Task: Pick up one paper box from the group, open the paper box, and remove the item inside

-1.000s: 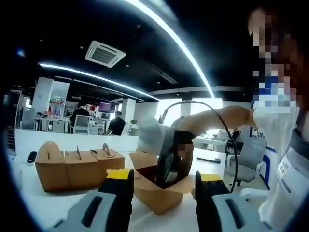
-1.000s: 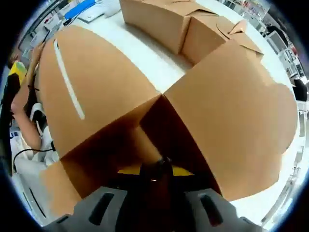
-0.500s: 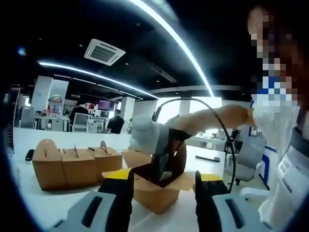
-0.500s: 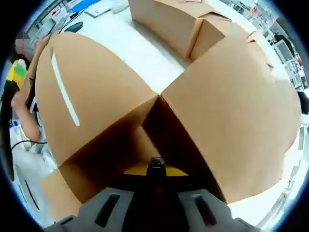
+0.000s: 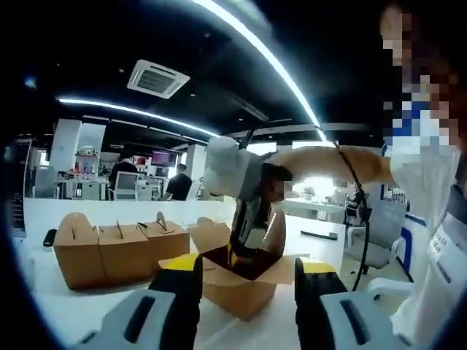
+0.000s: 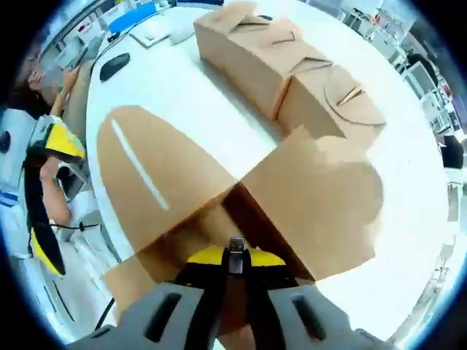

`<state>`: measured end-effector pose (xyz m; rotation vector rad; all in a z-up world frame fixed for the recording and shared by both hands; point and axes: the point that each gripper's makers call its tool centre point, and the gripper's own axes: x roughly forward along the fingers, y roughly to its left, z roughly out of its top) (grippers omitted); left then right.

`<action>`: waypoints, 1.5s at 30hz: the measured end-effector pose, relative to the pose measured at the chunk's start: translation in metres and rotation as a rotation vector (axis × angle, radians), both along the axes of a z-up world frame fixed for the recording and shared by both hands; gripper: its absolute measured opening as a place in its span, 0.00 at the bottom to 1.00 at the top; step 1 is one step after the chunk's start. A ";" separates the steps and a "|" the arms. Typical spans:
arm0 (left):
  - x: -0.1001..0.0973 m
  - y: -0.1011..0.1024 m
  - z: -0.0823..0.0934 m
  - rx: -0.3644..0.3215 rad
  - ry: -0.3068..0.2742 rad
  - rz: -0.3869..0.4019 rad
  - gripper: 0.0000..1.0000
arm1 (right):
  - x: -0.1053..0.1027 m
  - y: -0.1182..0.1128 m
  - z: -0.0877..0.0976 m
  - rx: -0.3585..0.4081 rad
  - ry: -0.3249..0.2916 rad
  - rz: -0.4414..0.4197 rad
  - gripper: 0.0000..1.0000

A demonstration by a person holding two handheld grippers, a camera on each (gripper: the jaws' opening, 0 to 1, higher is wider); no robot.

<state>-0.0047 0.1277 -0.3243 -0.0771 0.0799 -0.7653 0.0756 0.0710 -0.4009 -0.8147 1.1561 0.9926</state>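
While the opened brown cardboard box sits on the white table just right of the row of three closed brown paper boxes, everything I do next turns on what hangs above its mouth. My right gripper is directly over that opening, jaws pointing straight down at it, the box's two big rounded flaps splayed to either side below me. I have those jaws pressed together on a small dark item with a metal plug end; its long axis looks to run along my jaws, toward the box, though it is too small to identify. In my judgement the only clean way out is straight up, away from the flaps.

My left gripper is low at the table, its jaws spread wide with the open box in the gap ahead of them, not touching it as far as I can tell.
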 end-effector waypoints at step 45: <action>0.031 -0.024 -0.096 0.201 0.136 0.032 0.50 | -0.123 -0.068 -0.005 0.112 -0.088 0.353 0.10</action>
